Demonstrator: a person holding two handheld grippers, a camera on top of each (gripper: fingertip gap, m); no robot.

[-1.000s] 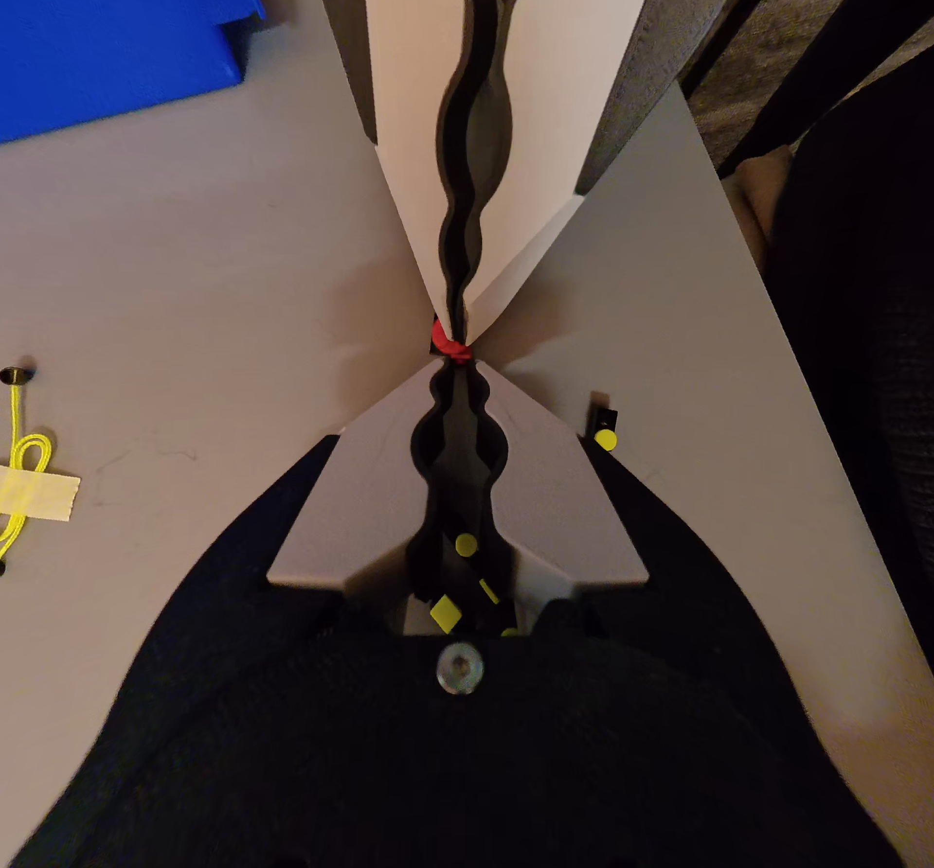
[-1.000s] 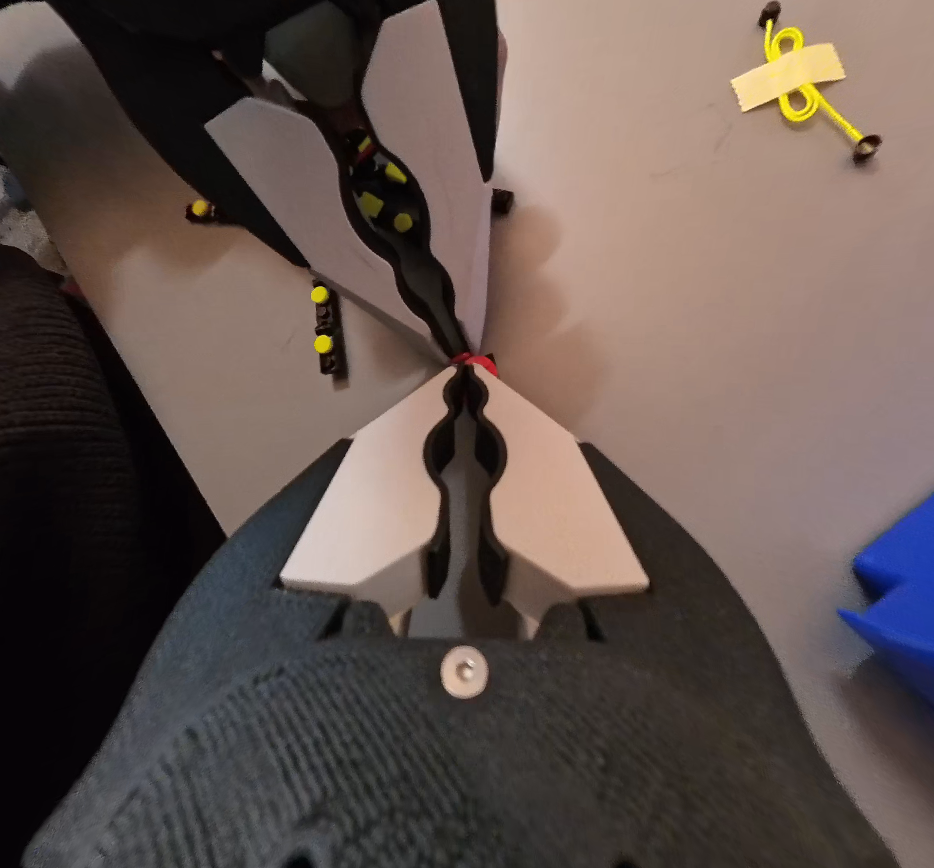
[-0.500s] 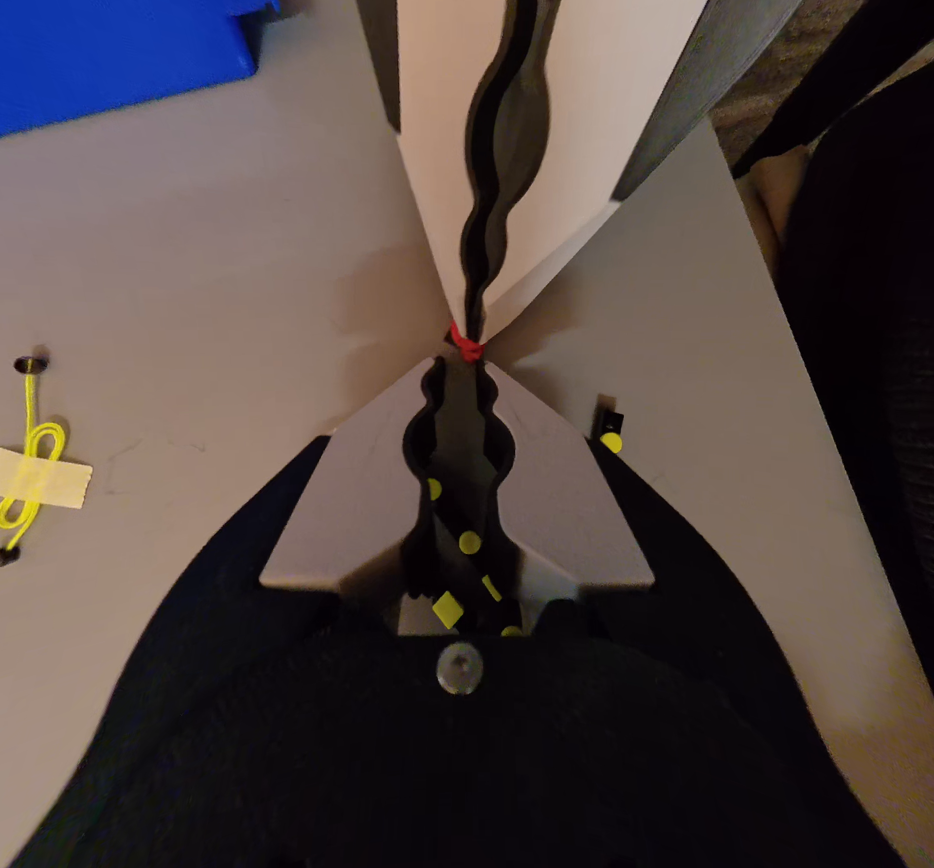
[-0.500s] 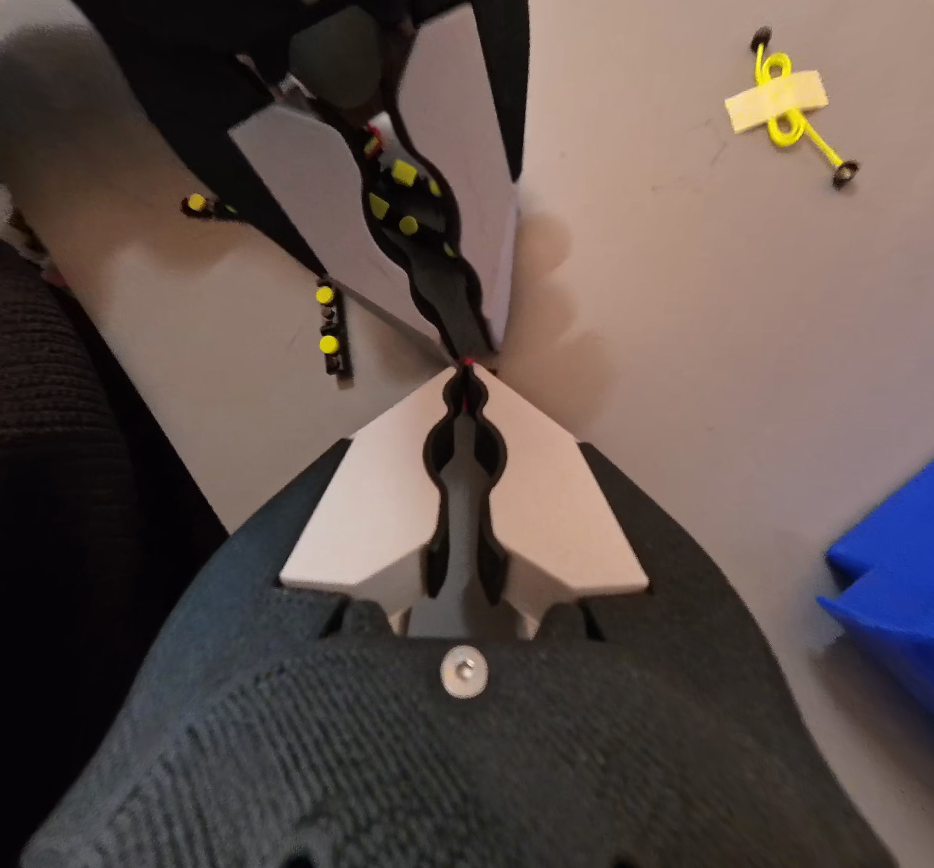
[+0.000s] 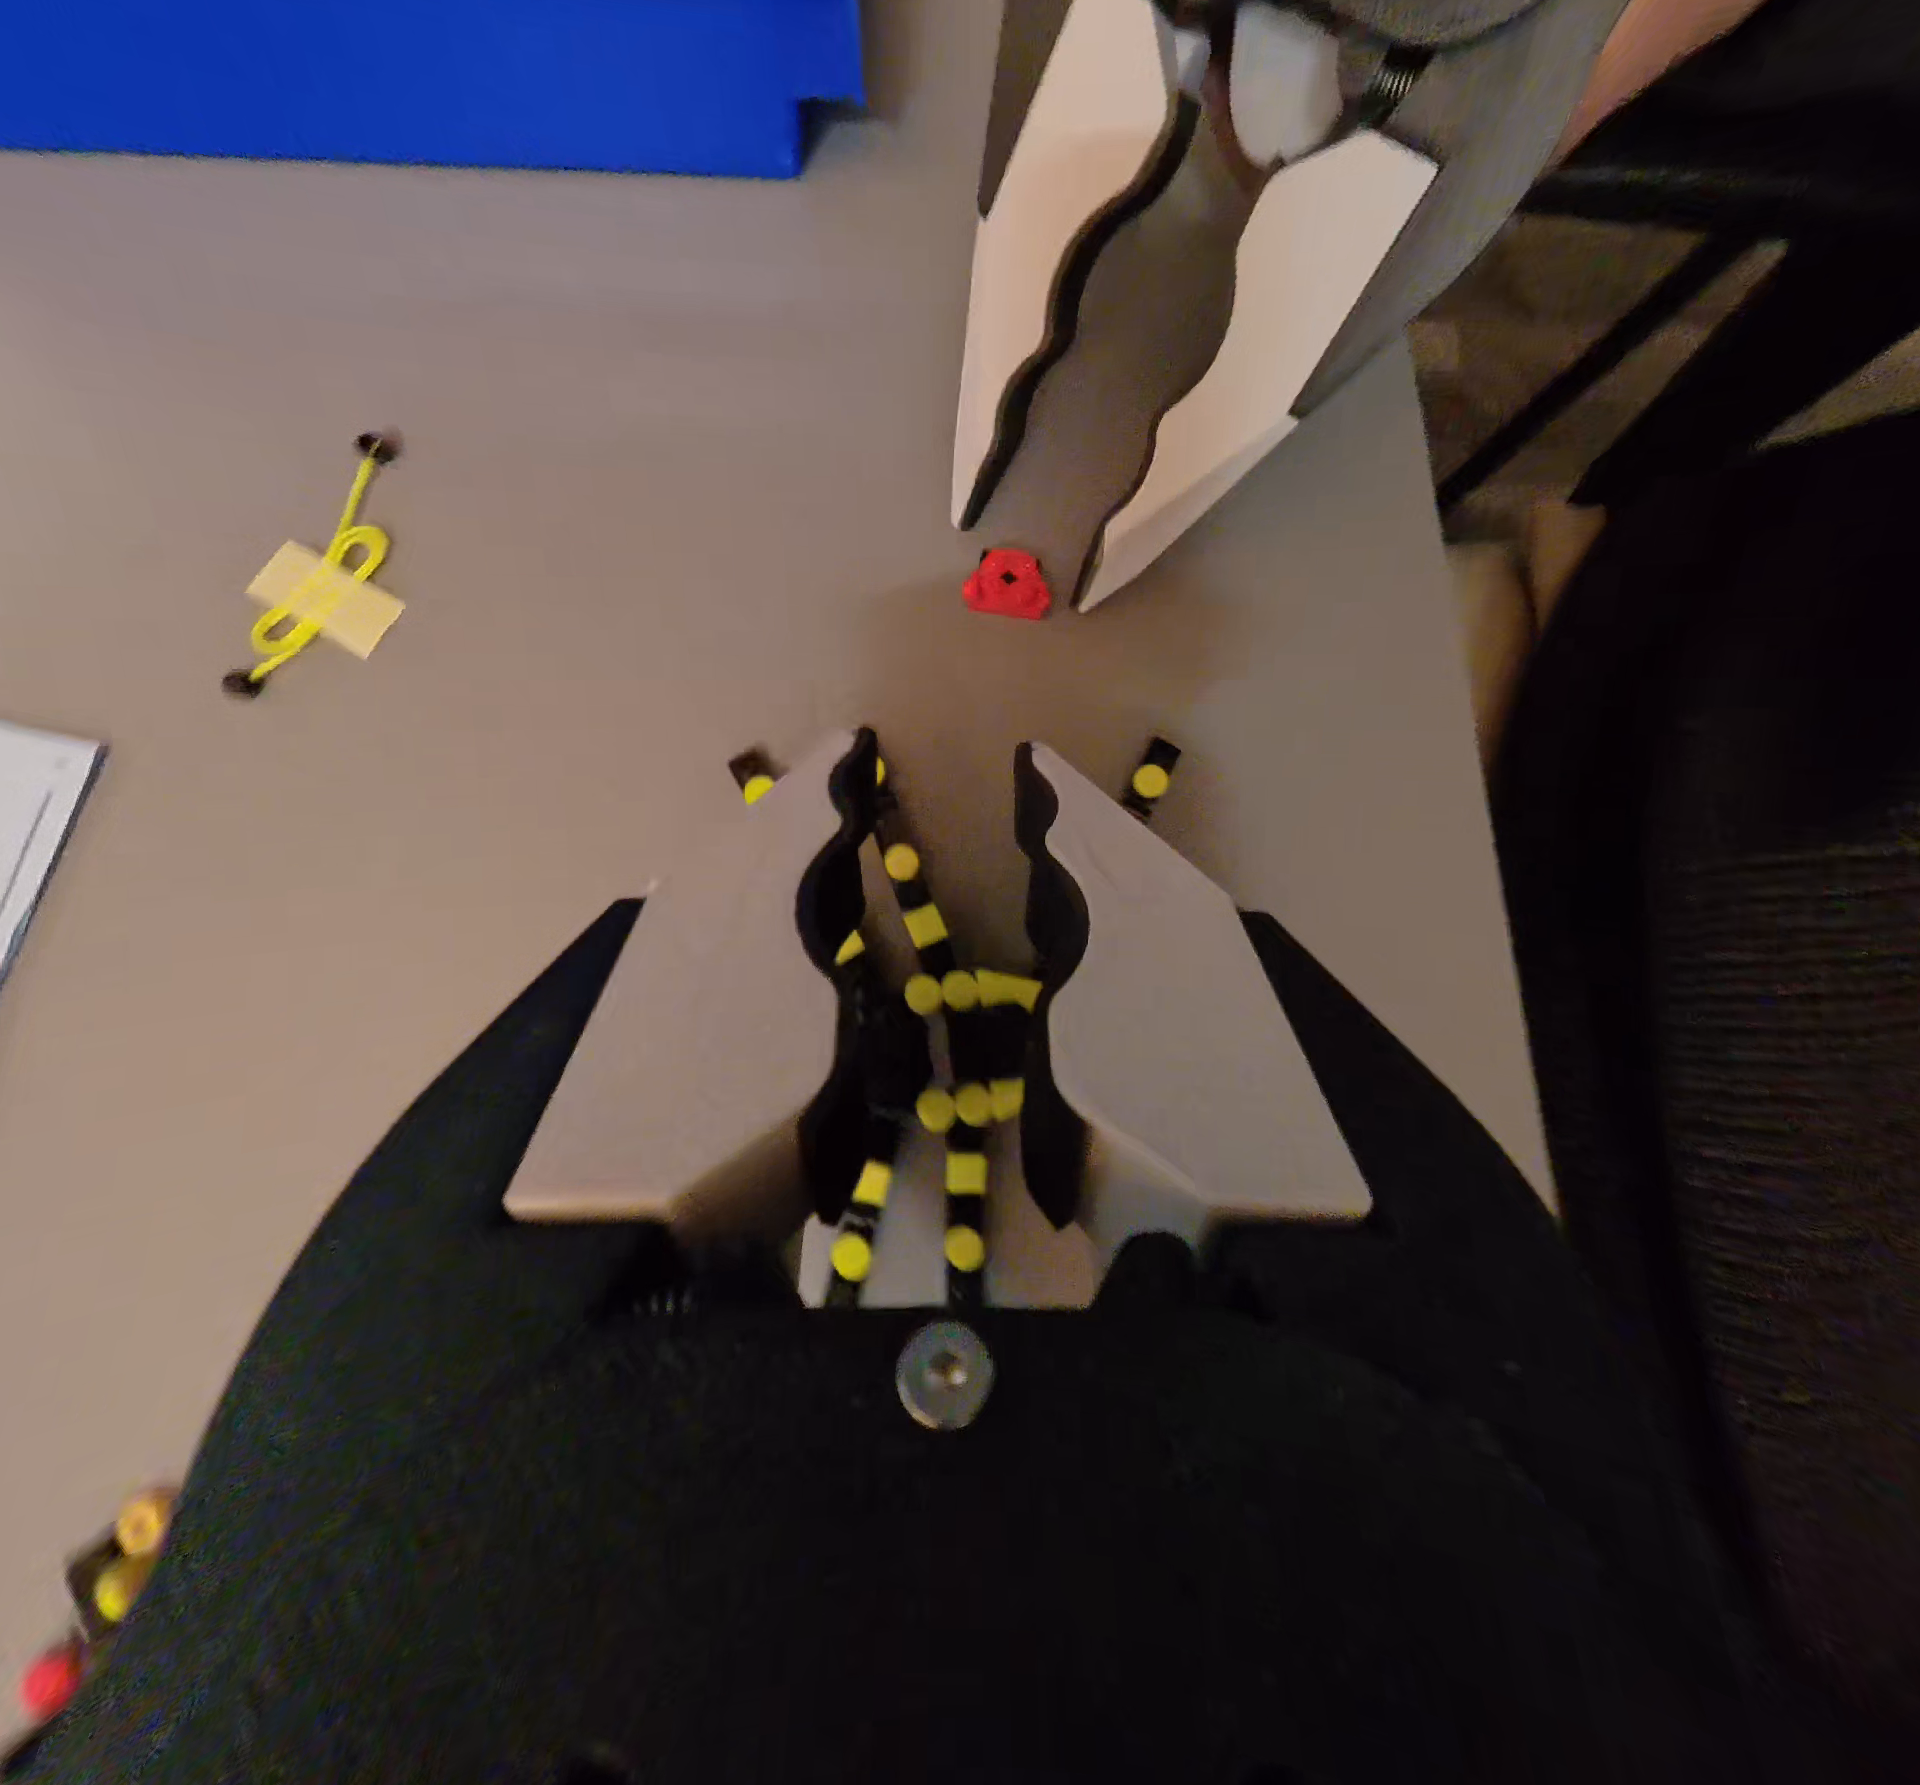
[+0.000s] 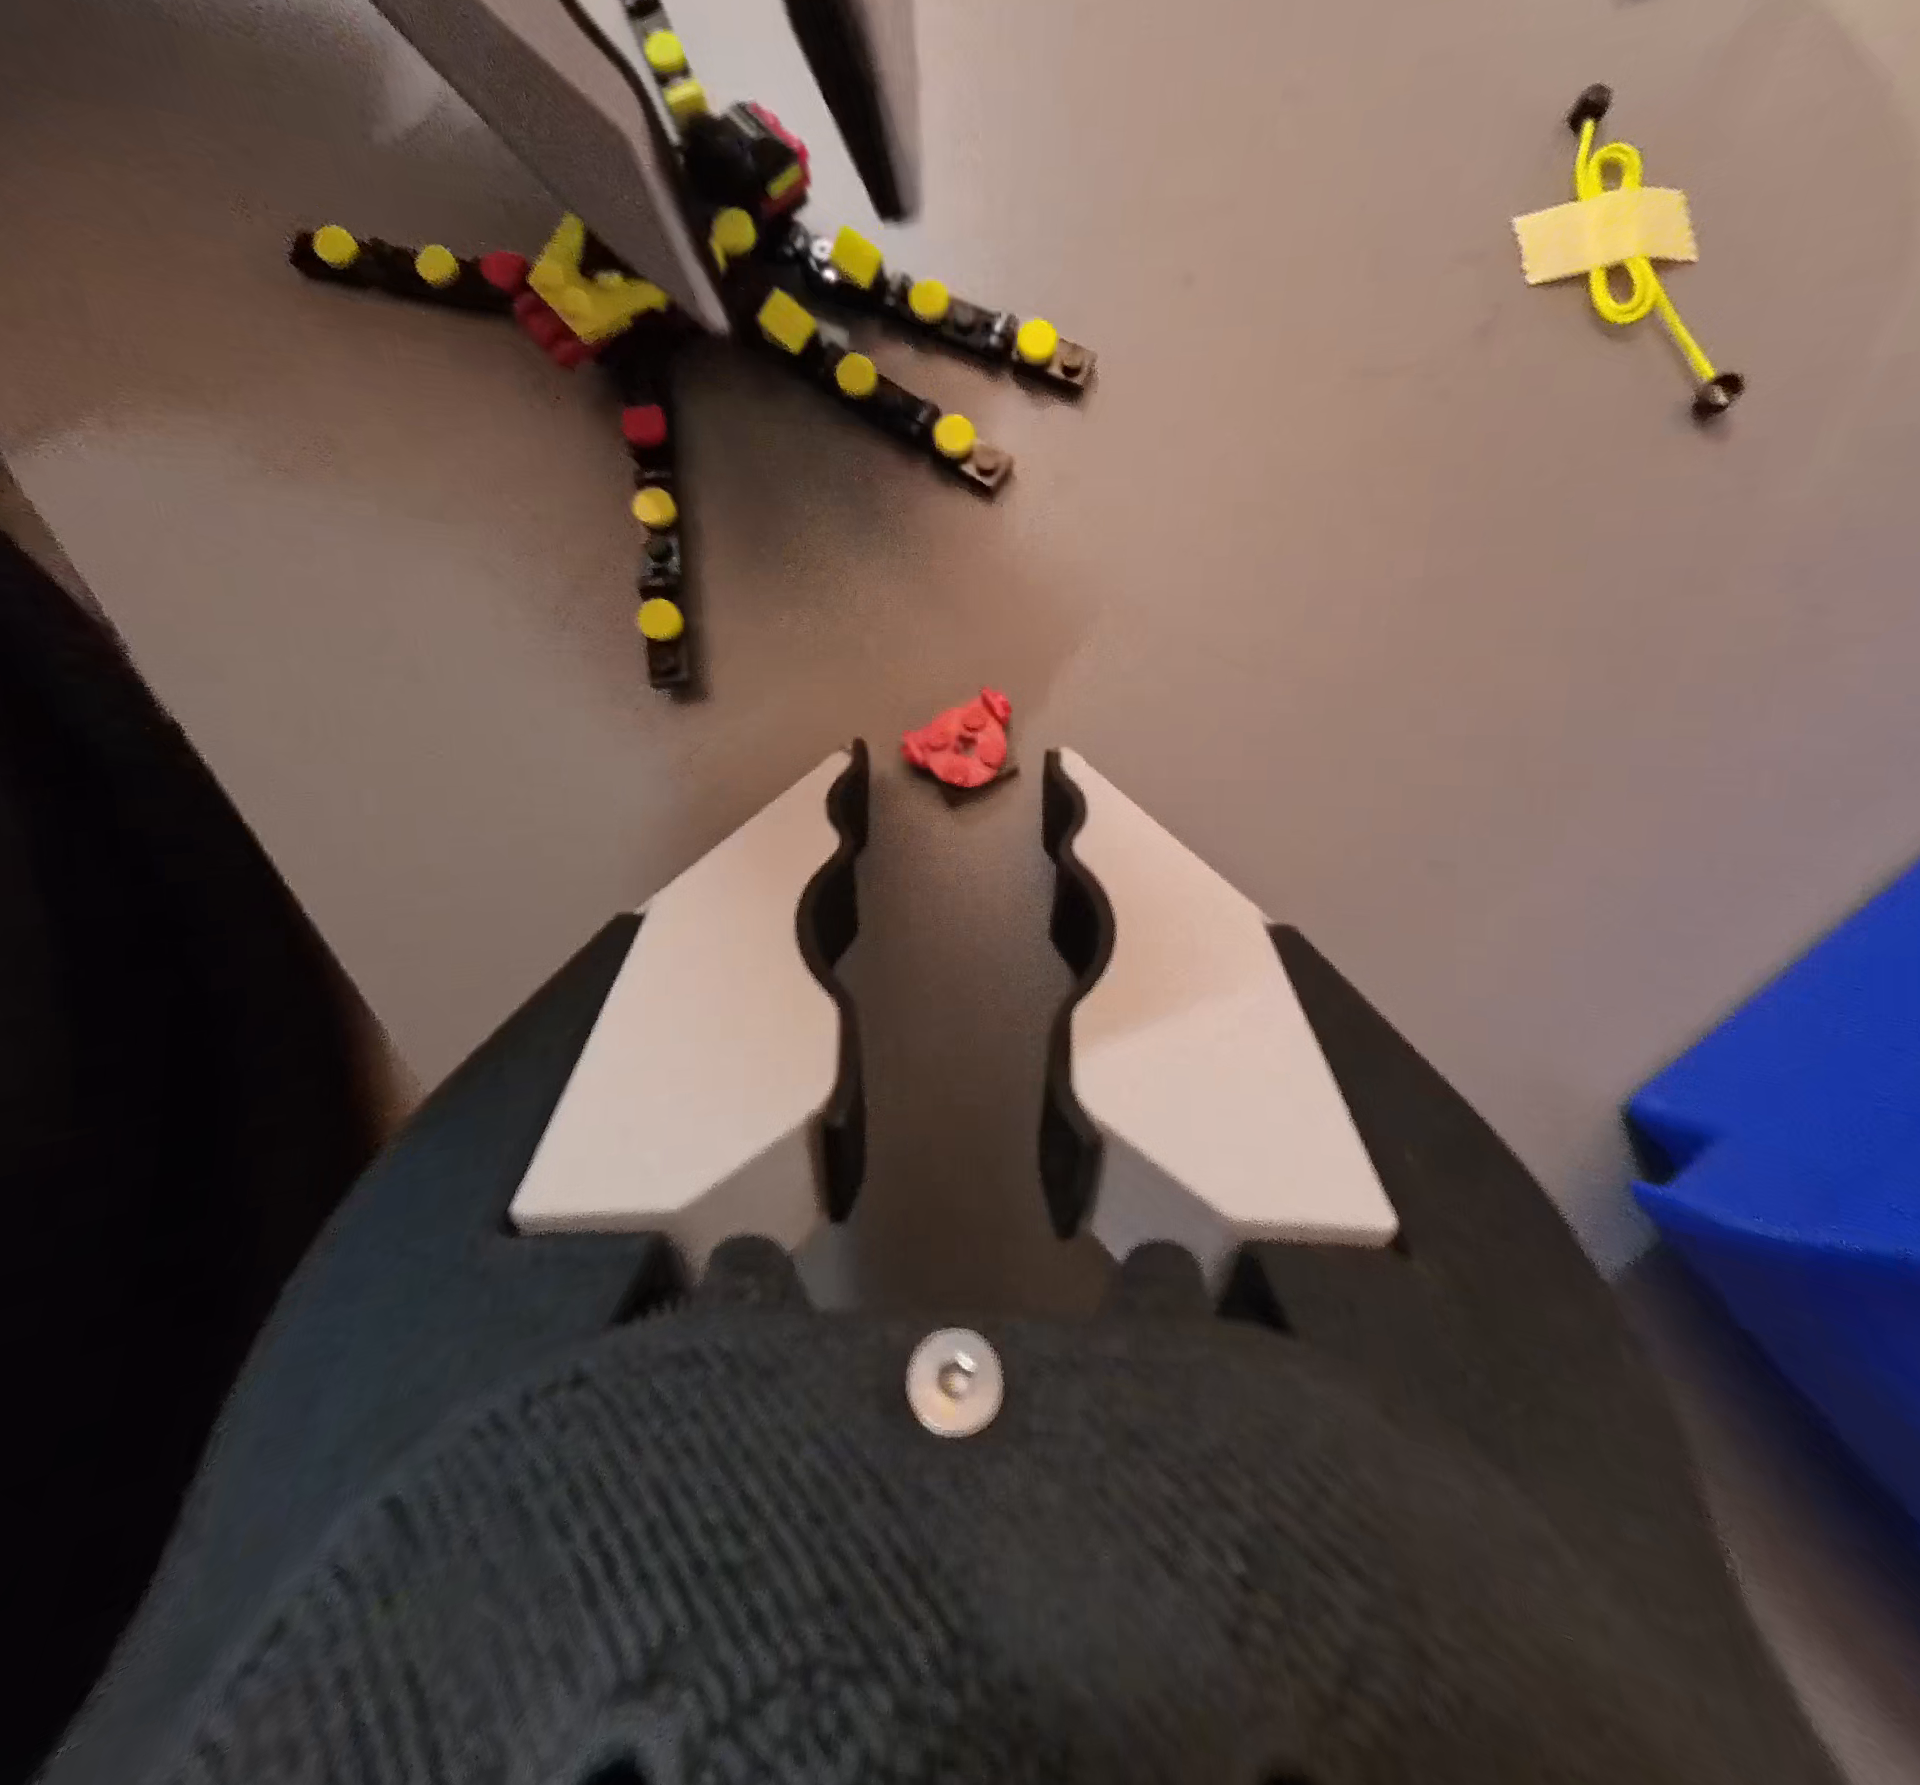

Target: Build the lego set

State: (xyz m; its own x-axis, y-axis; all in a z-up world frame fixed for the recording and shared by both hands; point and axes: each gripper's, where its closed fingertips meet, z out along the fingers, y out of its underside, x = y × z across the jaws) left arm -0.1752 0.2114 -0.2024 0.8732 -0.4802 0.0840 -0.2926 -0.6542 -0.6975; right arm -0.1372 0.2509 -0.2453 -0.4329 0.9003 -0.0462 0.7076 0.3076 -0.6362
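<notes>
While both tools are standing spread and empty, the right gripper (image 6: 951,764) is hanging with its tips flanking a small red lego piece (image 6: 958,743), a studded, roughly rounded part lying loose on the grey table (image 6: 1351,592). Opposite, the left gripper (image 5: 940,759) is hovering over the lego model (image 6: 727,281), a black build with radiating arms carrying yellow and red studs. Farther off, a taped yellow cord (image 6: 1610,249) and a blue bin (image 6: 1808,1216) are resting.
</notes>
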